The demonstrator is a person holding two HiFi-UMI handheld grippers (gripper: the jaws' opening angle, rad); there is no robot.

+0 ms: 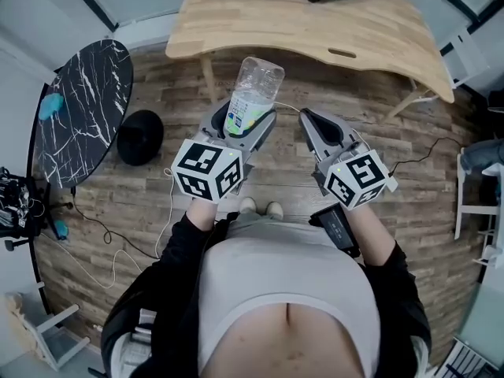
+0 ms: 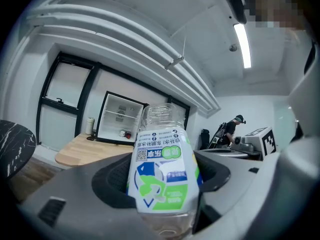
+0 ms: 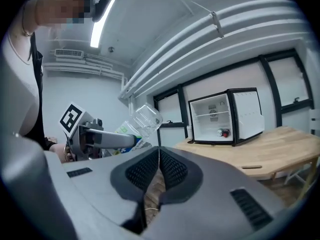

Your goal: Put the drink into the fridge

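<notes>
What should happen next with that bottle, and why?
Probably carry the left gripper, clamped on the bottle, forward toward the fridge on the wooden table: its door stands open, and it sits some way ahead.

clear bottle (image 1: 257, 83) with green, blue and white label (image 1: 245, 117); black table (image 1: 79, 113) veined white; pale wooden desk (image 1: 315, 26).

Bright, even indoor light, faint shadows. Left gripper view: ceiling tube light (image 2: 241, 44) blown out at 1 o'clock. Both gripper views: strong fisheye, black corners. Near-lens bottle (image 2: 165, 184) base soft.
</notes>
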